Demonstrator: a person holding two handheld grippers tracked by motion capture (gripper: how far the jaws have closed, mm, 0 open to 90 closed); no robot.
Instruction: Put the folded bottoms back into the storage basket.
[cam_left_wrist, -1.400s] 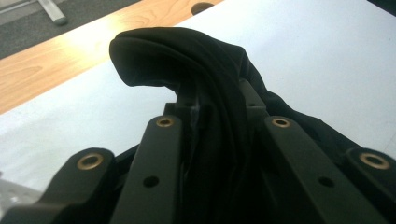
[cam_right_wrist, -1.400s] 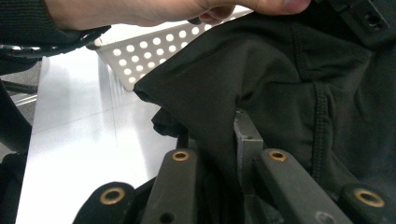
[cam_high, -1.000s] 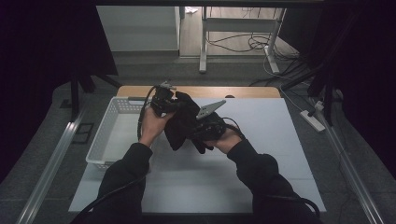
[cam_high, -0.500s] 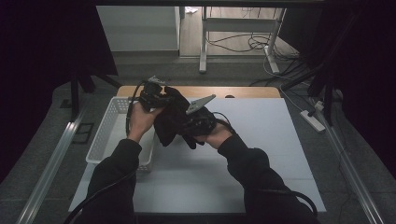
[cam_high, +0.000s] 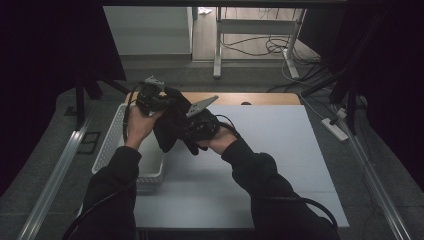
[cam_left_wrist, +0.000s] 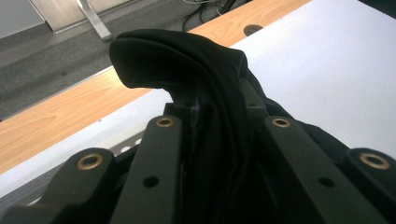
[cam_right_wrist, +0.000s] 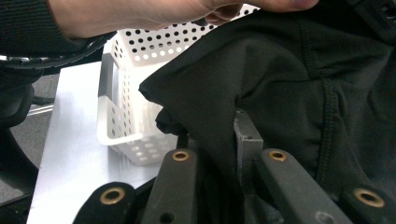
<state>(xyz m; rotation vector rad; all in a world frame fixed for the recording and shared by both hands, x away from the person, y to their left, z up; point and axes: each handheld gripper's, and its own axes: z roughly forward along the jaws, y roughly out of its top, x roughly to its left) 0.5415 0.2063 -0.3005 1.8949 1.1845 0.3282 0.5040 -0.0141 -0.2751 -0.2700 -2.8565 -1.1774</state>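
1. The black garment (cam_high: 170, 125) hangs bunched in the air between both grippers, above the near edge of the white basket (cam_high: 112, 145) and the white table (cam_high: 280, 150).
2. The left gripper (cam_high: 152, 97) pinches one fold of it — jaws pressed onto the cloth.
3. The right gripper (cam_high: 200, 125) pinches another fold, close beside the left.

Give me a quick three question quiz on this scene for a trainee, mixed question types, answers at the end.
1. True or false: the black cloth lies flat on the table.
2. What does the left gripper grip? A cable, B cloth, C basket
3. Which side of the table, in the high view, holds the white basket?

Key: 1 false, both the left and the right gripper hold it up. 2 B. 3 Left.
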